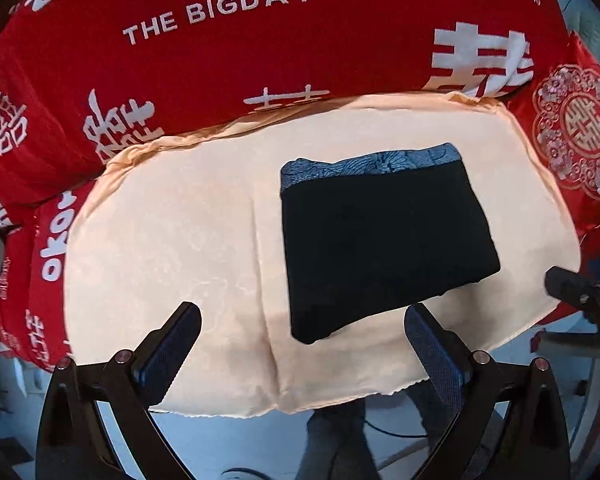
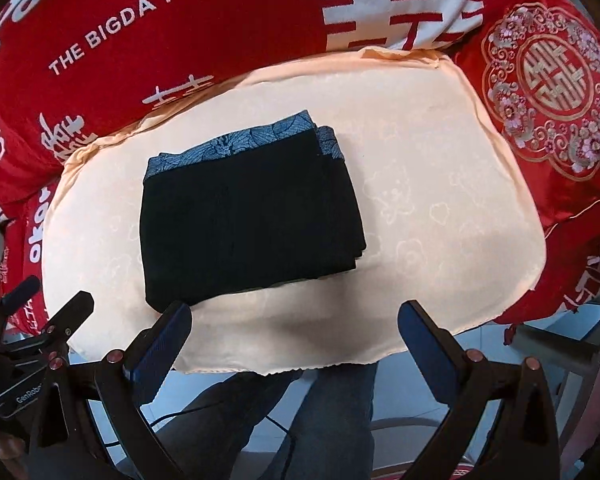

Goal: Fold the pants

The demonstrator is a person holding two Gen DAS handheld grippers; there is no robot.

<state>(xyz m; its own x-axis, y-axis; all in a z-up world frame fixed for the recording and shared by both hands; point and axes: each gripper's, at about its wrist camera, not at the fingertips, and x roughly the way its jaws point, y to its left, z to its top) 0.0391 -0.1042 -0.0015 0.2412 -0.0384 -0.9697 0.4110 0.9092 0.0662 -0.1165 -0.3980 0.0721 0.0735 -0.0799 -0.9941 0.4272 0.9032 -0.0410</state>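
Observation:
The black pants lie folded into a compact rectangle on a cream cloth, their blue patterned waistband at the far edge. In the right wrist view the same folded pants sit left of centre on the cream cloth. My left gripper hangs above the cloth's near edge, open, nothing between its fingers. My right gripper is also open and empty, raised above the near edge, with the pants just beyond its left finger. The left gripper's body shows at the lower left there.
A red bedspread with white lettering surrounds the cloth. A red embroidered cushion lies at the right. Below the cloth's near edge are a pale floor and a person's legs in jeans. The right gripper's tip shows at the right edge.

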